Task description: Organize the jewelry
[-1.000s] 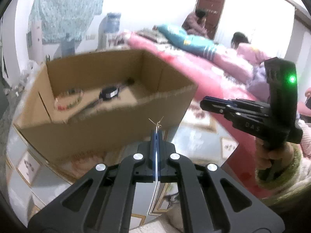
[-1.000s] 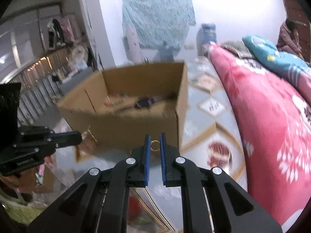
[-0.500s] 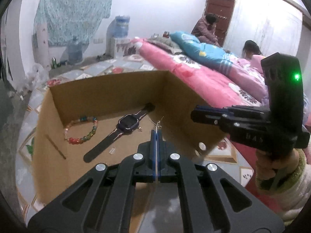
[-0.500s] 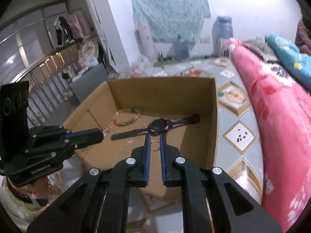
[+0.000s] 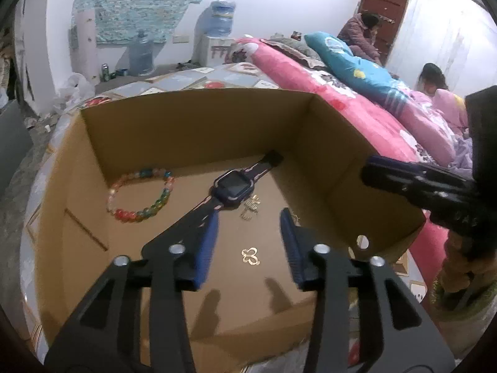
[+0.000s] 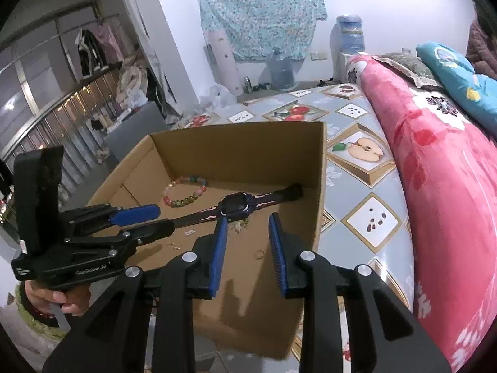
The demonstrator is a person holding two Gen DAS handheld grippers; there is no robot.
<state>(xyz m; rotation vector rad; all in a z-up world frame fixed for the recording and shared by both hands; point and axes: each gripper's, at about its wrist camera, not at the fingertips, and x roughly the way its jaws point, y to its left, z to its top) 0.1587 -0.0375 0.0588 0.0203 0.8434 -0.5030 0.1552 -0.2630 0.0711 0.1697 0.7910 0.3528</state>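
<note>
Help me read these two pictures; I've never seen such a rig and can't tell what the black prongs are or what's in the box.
No robot here: a person holds a two-finger gripper in each hand, each carrying a fisheye camera looking along its fingers. One picture comes from the left gripper, the other from the right gripper. Both stand open over a cardboard box, holding nothing. On the box floor lie a beaded bracelet, a dark smartwatch, a gold earring, a gold butterfly piece and a small gold ring.

White lettering on the left gripper [image 6: 139, 220] body is blurred, reading roughly "GenRobot.AI"; nothing else is legible.
</note>
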